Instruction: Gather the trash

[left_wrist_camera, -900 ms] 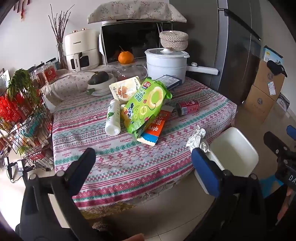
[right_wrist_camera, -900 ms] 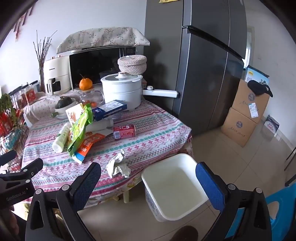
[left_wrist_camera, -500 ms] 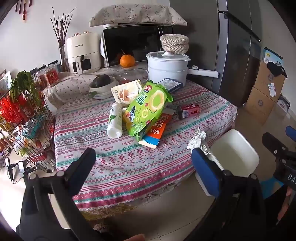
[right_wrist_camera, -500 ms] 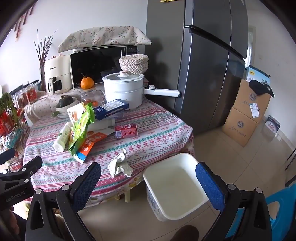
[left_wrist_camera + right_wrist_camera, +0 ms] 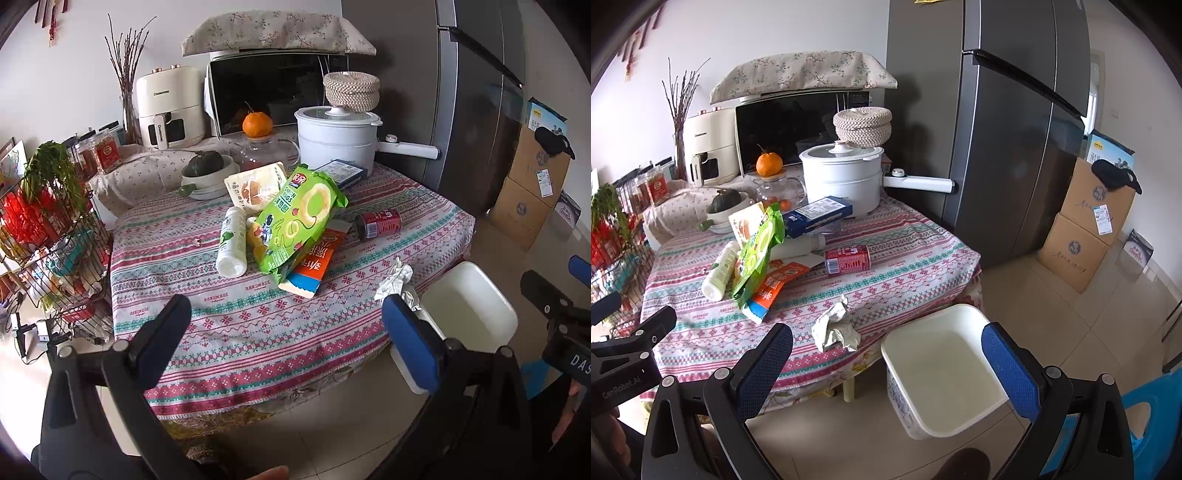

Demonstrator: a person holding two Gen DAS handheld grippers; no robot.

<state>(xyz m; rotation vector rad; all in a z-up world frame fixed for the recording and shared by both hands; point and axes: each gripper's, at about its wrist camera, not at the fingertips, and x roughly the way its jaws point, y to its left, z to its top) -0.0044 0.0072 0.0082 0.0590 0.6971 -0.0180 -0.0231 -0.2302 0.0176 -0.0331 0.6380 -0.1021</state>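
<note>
I see crumpled white paper point(image 5: 833, 328) near the table edge, a red can point(image 5: 847, 259) lying sideways, and an empty white bin point(image 5: 942, 369) below.

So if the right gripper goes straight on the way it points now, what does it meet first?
Probably the white rectangular plastic bin on the floor: its rim lies between the open right gripper fingers. The crumpled white paper at the table edge sits just left of that line. Depth is uncertain.
</note>
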